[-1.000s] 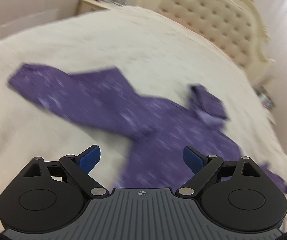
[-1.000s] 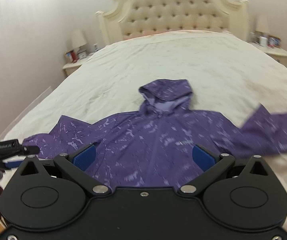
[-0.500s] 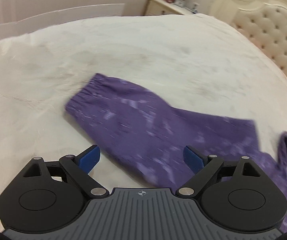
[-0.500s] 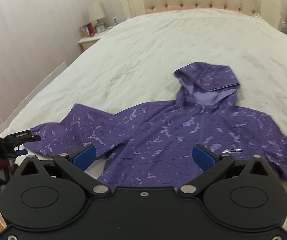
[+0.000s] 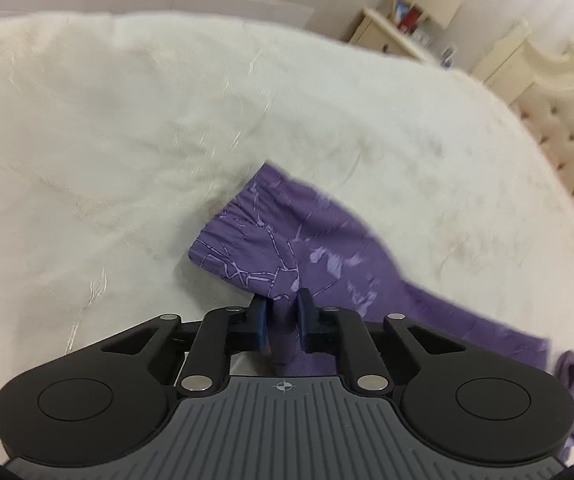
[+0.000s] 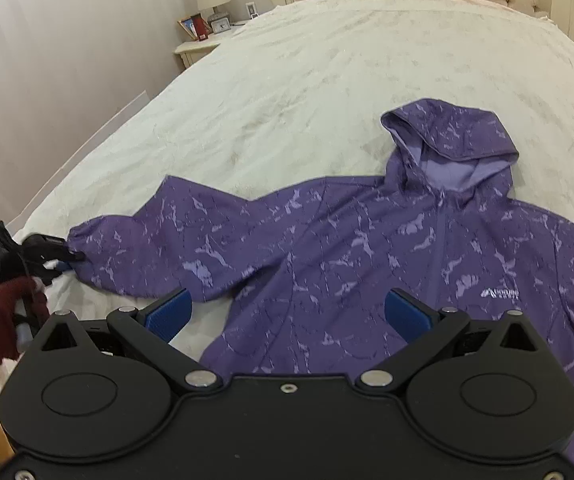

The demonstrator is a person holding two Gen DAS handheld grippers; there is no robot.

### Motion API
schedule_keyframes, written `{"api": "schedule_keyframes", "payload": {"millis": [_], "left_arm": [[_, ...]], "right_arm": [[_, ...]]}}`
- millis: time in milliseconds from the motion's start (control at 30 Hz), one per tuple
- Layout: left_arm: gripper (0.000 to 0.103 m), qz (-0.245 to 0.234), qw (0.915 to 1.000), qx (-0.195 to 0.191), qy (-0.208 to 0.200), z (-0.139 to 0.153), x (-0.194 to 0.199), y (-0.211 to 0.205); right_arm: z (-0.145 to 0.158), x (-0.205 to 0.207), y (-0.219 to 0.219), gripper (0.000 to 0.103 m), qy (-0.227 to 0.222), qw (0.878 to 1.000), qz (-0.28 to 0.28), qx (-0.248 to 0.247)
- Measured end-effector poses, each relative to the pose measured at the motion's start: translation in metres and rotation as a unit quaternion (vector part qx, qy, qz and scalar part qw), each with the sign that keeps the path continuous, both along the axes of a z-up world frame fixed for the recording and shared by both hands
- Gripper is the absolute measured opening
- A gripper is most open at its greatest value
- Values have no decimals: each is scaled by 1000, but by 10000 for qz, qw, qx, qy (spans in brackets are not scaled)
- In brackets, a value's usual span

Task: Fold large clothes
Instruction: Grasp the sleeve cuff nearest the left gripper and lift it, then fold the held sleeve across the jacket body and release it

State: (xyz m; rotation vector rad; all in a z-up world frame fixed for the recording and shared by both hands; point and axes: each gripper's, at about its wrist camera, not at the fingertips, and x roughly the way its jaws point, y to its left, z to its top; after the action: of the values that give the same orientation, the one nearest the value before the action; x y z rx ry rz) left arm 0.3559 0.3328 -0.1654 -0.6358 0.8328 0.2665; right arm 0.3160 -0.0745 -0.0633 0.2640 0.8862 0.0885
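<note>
between the left fingers (image 5: 261, 322), the hoodie's (image 6: 367, 248) sleeve cuff (image 5: 243, 248)

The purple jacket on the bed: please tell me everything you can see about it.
The purple jacket has a paler marbled print, a hood with lilac lining, a front zip and a small white chest logo. The fabric looks thin and smooth. It lies front up, spread flat on the cream bedcover, hood toward the headboard. One sleeve stretches sideways; the left gripper has just closed on its gathered cuff. The open right gripper hovers over the hem, not gripping it.
</note>
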Motion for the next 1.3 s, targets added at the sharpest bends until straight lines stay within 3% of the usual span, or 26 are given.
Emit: {"api": "schedule_keyframes", "payload": {"millis": [200, 300, 467, 633, 800, 967, 1100, 1200, 1300], "left_arm": [[8, -503, 9945, 344, -855, 74, -21, -33], [8, -943, 9844, 570, -1372, 124, -31, -64], [8, -1718, 9560, 847, -2220, 203, -45, -140], [8, -2574, 9201, 914, -2807, 241, -51, -235], [8, -3453, 8921, 536, -2864, 214, -39, -324], [8, -4170, 8748, 201, -2460, 162, -27, -386], [9, -4589, 8657, 217, -1988, 117, -25, -422], [10, -4772, 8637, 281, -1599, 93, -29, -430], [28, -5005, 8562, 349, -1234, 74, -28, -432]], "right_arm": [[-8, -15, -15, 102, 95, 9998, -50, 166], [-13, -24, -26, 102, 109, 9995, -33, 309], [-15, -42, -49, 102, 42, 9992, 42, 399], [-15, -61, -86, 102, -18, 9988, -175, 460], [-19, -77, -122, 102, 6, 9975, -490, 507], [-25, -90, -155, 102, 48, 9948, -876, 525], [-31, -100, -174, 102, 151, 9925, -1103, 507], [-39, -103, -185, 102, 257, 9909, -1230, 489], [-48, -104, -191, 102, 384, 9894, -1316, 474]]}}
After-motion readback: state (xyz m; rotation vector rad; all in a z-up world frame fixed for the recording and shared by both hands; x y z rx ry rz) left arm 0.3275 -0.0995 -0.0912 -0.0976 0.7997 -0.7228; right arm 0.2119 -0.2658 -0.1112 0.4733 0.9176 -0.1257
